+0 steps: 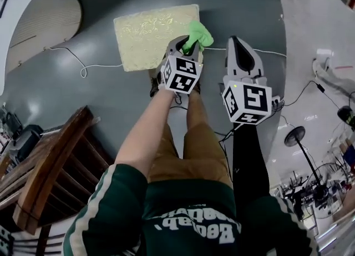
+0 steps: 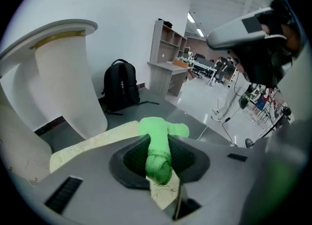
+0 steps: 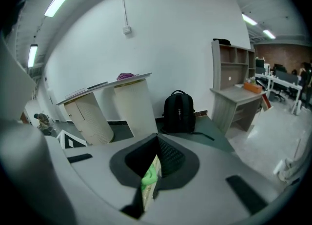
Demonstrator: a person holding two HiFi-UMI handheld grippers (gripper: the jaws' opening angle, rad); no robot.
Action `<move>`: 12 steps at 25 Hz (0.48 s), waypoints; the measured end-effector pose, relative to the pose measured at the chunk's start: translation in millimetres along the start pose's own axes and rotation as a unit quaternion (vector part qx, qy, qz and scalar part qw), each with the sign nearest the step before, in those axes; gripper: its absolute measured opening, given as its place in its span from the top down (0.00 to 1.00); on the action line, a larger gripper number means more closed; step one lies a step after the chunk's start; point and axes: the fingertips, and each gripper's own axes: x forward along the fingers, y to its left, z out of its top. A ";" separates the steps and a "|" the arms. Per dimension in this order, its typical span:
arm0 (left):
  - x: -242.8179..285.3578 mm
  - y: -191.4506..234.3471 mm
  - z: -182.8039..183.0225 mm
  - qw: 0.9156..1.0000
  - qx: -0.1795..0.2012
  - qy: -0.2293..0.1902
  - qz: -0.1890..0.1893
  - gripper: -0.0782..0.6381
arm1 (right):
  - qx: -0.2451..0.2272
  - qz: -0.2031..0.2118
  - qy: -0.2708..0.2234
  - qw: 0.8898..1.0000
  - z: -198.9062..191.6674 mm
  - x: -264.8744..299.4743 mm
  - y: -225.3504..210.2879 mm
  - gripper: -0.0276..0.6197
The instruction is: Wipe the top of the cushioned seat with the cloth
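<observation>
The cushioned seat [image 1: 147,33] is a pale yellow-green square pad lying on the grey floor ahead of the person's legs. A bright green cloth [image 1: 200,33] rests at the seat's right edge, bunched up. My left gripper [image 1: 187,46] is shut on it; in the left gripper view the cloth [image 2: 158,153] fills the gap between the jaws, with the seat [image 2: 87,144] just beyond. My right gripper [image 1: 233,42] hovers to the right of the seat, off the pad, shut with nothing held. Through its narrow slit a sliver of the cloth [image 3: 148,176] shows.
A dark wooden chair [image 1: 52,174] stands at lower left. A white cable [image 1: 83,67] runs across the floor left of the seat. A cream round stool [image 1: 44,20] sits far left. A black backpack [image 3: 179,112] leans on the wall by a desk [image 3: 239,99]. A fan stand [image 1: 297,137] is at right.
</observation>
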 end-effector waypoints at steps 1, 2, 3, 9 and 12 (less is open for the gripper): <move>8.4 -4.1 -3.2 1.000 0.006 0.008 0.000 0.75 | 0.004 0.000 0.001 1.000 -2.7 -1.4 -4.7 0.95; 17.0 -7.6 -7.2 1.000 0.013 0.019 -0.001 0.75 | 0.006 0.002 0.002 1.000 -5.4 -2.8 -8.5 0.95; 25.5 -10.1 -12.9 0.999 0.020 0.032 -0.001 0.75 | 0.008 0.003 0.003 1.000 -8.0 -4.1 -11.5 0.95; 49.0 -4.5 -54.2 0.993 0.034 0.107 0.016 0.75 | 0.017 0.007 0.006 1.000 -19.3 -11.7 -20.2 0.95; 45.9 -0.1 -53.4 0.994 0.033 0.103 0.020 0.75 | 0.018 0.008 0.007 1.000 -24.1 -11.5 -21.4 0.95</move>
